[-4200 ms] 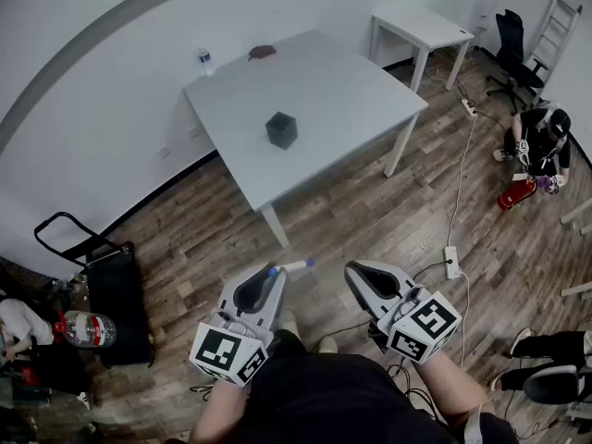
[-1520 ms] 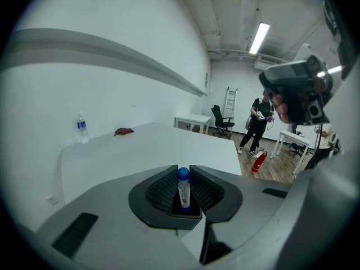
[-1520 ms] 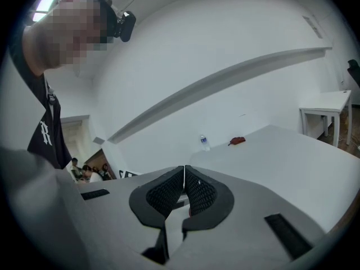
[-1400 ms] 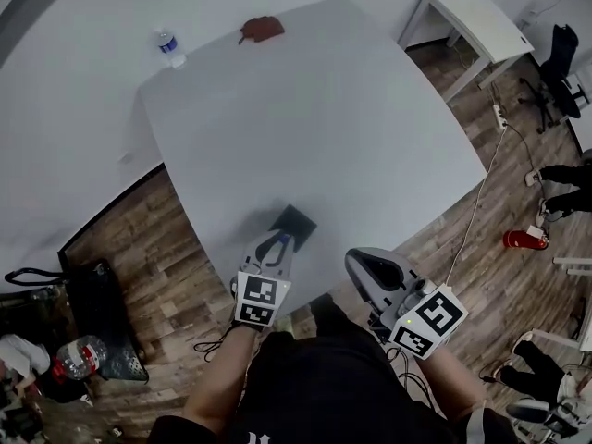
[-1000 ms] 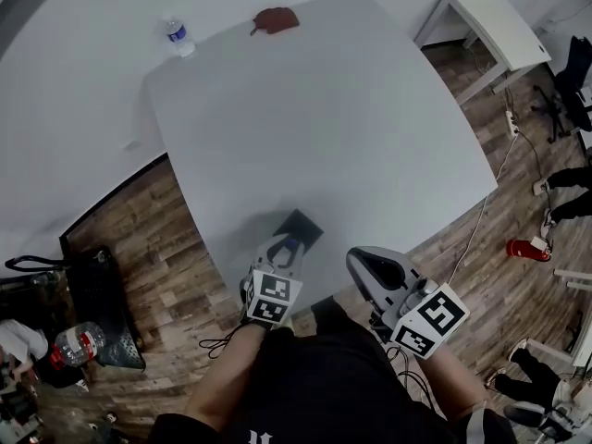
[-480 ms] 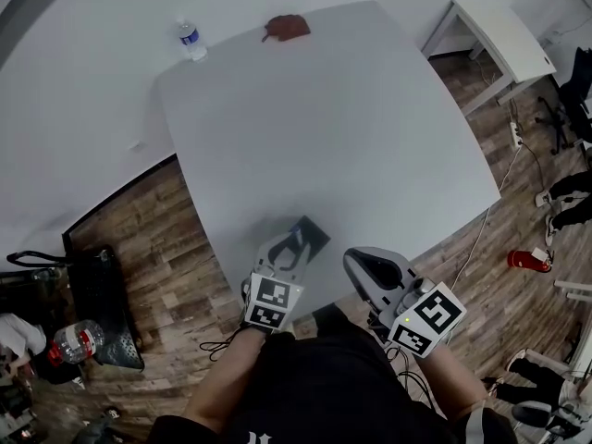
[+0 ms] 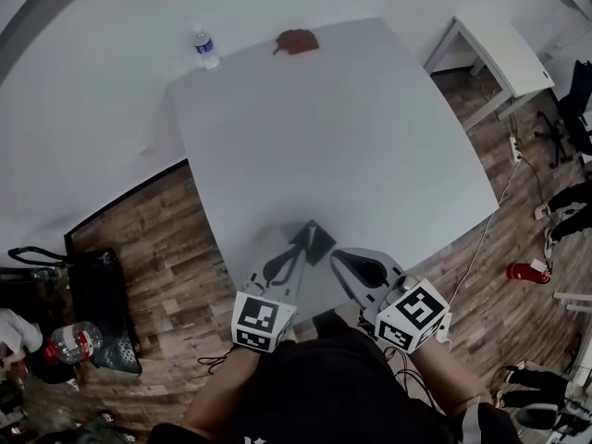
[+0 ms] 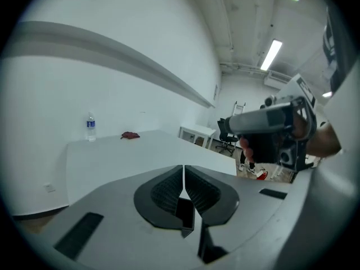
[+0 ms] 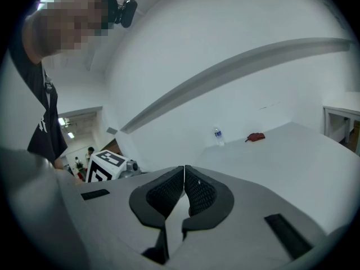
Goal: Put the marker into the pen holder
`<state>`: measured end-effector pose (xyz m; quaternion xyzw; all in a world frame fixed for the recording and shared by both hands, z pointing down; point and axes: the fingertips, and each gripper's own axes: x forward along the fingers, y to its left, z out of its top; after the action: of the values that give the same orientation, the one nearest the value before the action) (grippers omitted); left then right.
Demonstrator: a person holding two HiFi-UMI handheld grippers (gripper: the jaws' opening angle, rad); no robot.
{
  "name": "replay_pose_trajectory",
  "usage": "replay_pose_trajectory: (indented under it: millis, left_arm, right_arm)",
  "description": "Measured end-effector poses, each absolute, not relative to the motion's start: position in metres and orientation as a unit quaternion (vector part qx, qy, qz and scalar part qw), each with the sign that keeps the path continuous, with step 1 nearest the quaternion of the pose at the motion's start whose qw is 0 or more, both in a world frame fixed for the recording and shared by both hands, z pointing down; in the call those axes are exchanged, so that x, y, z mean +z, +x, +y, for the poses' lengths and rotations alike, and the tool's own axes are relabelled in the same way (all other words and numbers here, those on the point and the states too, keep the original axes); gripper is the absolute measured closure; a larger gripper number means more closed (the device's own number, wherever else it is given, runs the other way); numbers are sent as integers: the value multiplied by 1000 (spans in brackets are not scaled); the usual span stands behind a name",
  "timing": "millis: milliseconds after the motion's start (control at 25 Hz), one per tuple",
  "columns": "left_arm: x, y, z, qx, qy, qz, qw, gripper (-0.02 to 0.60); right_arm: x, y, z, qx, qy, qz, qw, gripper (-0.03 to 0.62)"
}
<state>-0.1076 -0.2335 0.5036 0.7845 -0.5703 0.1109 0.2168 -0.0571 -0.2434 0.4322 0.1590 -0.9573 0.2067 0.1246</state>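
The dark square pen holder (image 7: 317,240) stands on the white table (image 7: 351,137) near its front edge. My left gripper (image 7: 297,248) is shut, and its tips lie just left of the holder on the near side. In the left gripper view its pads (image 8: 174,191) meet with nothing between them. My right gripper (image 7: 339,258) is also shut and empty, just right of the holder and a little nearer to me. The marker shows in no view. I cannot see into the holder from here.
A water bottle (image 7: 205,49) and a red cloth (image 7: 298,41) sit at the table's far edge. A second white table (image 7: 499,44) stands at the right. Cables and a red item (image 7: 520,271) lie on the wooden floor; a black cart (image 7: 102,294) is at left.
My left gripper has drawn back from over the pen holder towards me. The blue marker tip seen at the holder a second ago no longer shows. The right gripper edged closer to the holder.
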Motion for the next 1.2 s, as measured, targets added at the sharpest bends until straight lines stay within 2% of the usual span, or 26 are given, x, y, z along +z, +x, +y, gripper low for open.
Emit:
replay_pose_trajectory:
  millis: [400,1200]
  left_arm:
    - [438,-112,-218,49,806,-560,188,577]
    - [433,-105,-219,55,813,-551,178,578]
  right_arm:
    - [424,-71,-230,169,175,-961,132,579]
    - [418,-62,-230,161,195,-958,131,579]
